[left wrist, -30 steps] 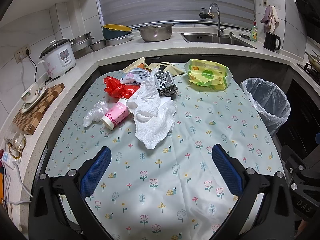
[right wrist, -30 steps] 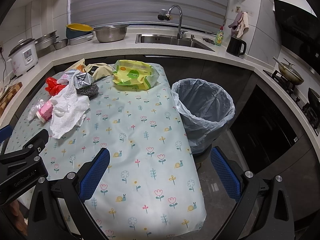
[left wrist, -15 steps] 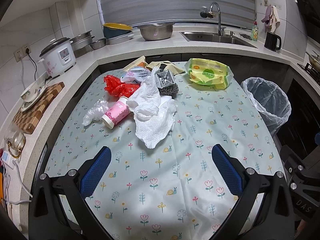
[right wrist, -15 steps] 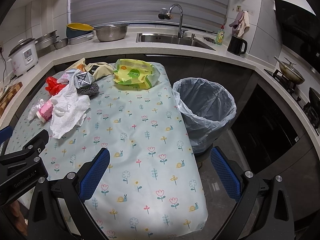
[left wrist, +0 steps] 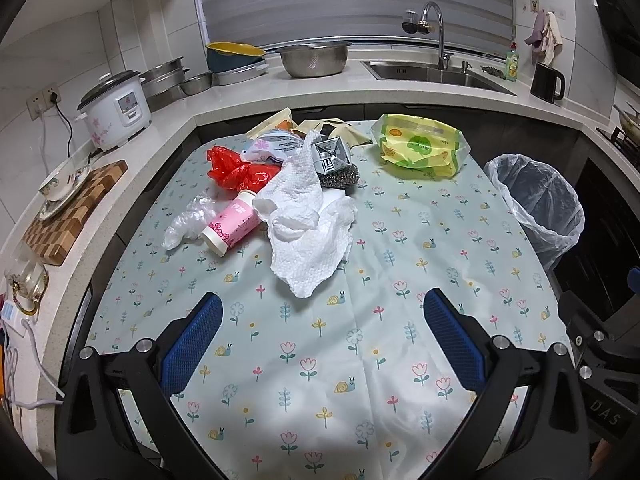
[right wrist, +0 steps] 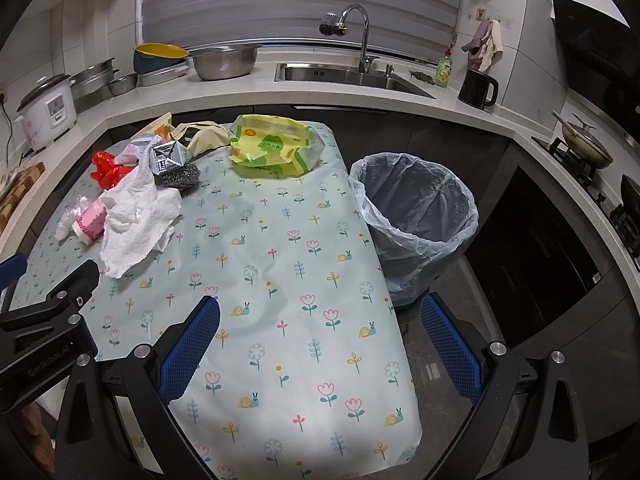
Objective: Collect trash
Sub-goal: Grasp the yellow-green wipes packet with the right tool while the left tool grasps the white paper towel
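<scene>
left wrist view: the left gripper is hanging over the near end of the flowery tablecloth, jaws spread wide, nothing in them.
trash pile: everything is sitting in a heap at the far left of the table. A crumpled paper towel is lying nearest, draped against a pink paper cup on its side, with clear plastic wrap, a red plastic bag and a steel scourer behind it.
loner: a yellow-green wipes pack is lying apart at the far right.
right wrist view: the right gripper is also gaping wide and empty, hovering over the table's right edge.
bin: the lined trash bin is standing on the floor just beside that edge; looks empty.
step, I reckon: pre-grab, nothing collected yet.
next move: probably the left one reaching forward, pinching the paper towel, then swinging over to the bin.
</scene>
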`<action>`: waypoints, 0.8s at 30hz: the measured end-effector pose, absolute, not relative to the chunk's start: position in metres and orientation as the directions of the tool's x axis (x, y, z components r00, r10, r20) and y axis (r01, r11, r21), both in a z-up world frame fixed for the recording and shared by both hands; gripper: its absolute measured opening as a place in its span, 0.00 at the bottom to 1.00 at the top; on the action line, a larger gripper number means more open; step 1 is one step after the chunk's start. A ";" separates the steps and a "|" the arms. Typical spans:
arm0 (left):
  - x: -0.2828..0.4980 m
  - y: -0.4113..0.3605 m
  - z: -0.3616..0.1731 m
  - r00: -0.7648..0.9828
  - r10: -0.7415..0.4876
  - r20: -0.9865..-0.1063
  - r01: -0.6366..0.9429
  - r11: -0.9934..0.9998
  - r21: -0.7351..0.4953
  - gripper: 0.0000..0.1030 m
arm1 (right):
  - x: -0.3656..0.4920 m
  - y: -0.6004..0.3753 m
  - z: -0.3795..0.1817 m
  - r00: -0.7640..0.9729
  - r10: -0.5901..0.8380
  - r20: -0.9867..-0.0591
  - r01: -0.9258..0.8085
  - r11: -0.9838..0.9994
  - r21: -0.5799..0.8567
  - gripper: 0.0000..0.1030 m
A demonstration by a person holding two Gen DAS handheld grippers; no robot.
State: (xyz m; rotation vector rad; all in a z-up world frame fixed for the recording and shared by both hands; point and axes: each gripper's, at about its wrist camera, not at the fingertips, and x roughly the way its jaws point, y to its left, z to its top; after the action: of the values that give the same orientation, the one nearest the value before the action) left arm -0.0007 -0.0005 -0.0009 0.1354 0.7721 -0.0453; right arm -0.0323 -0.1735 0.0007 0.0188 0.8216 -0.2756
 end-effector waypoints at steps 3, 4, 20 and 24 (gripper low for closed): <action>0.001 0.000 -0.003 0.718 0.008 -0.696 0.089 0.991 0.103 0.93 | -0.033 -0.175 0.001 0.648 -0.235 -0.725 0.248 0.964 -0.091 0.93; 0.002 0.000 -0.003 0.718 0.008 -0.696 0.087 0.991 0.102 0.93 | -0.033 -0.174 0.001 0.647 -0.234 -0.725 0.248 0.965 -0.090 0.93; 0.053 0.030 -0.021 0.677 -0.026 -0.735 0.038 0.999 -0.001 0.93 | 0.019 -0.190 -0.016 0.635 -0.228 -0.738 0.268 0.961 -0.066 0.93; 0.080 0.042 -0.026 0.662 -0.018 -0.749 0.007 1.000 -0.018 0.93 | 0.057 -0.199 -0.016 0.650 -0.224 -0.726 0.273 0.961 -0.052 0.93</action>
State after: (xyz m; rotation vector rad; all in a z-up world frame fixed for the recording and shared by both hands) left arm 0.0800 0.0418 -0.0262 -0.0141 0.8468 -0.0141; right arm 0.0568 -0.1987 -0.0162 0.0636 0.8161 -0.2825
